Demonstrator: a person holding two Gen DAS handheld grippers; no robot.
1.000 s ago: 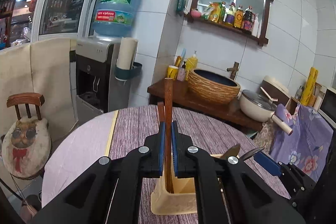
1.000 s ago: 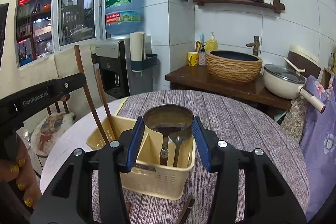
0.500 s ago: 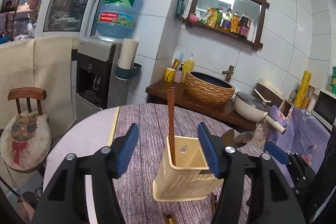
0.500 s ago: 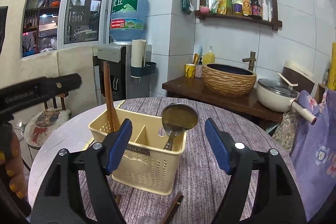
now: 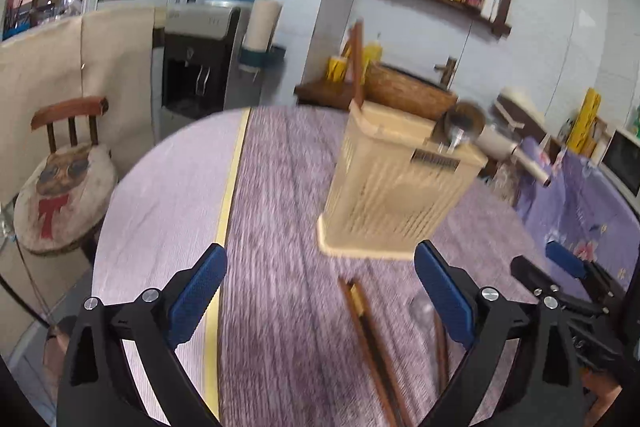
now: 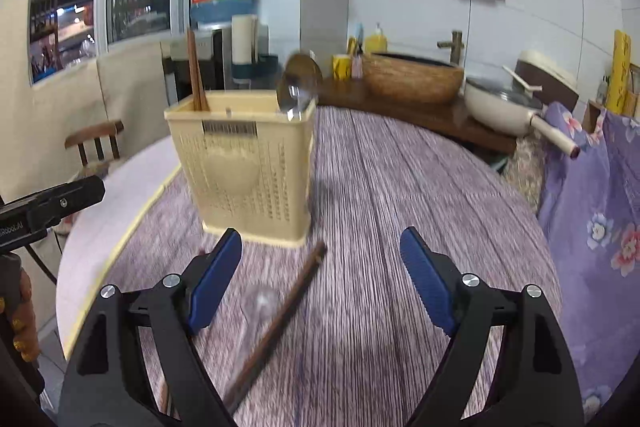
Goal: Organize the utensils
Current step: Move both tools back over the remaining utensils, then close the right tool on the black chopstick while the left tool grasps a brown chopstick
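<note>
Left wrist view: left gripper [image 5: 320, 291] released, jaws spread wide, holding nothing, above the round table [image 5: 168, 187] with purple striped cloth. Cream utensil basket [image 5: 396, 187] upright on the cloth ahead, slightly right of centre, well apart from the blue pads [image 5: 198, 291]. Brown chopsticks [image 5: 356, 67] upright in the far left compartment; metal ladle [image 5: 460, 125] with bowl up in the right compartment. More loose chopsticks [image 5: 372, 339] flat on the cloth between the jaws and the basket, near the right pad. Picture blurred. Right gripper partly visible at the right edge.

Right wrist view: right gripper [image 6: 320, 281] also released, jaws wide apart, empty. Same basket [image 6: 244, 167] ahead and to the left, standing on the cloth. Chopsticks [image 6: 195, 75] upright in its left compartment, ladle [image 6: 298, 89] in the right one. One loose chopstick [image 6: 280, 319] flat and diagonal on the cloth, near the left pad. Something pale and round [image 6: 260, 303] just beside this chopstick, too blurred to name.
</note>
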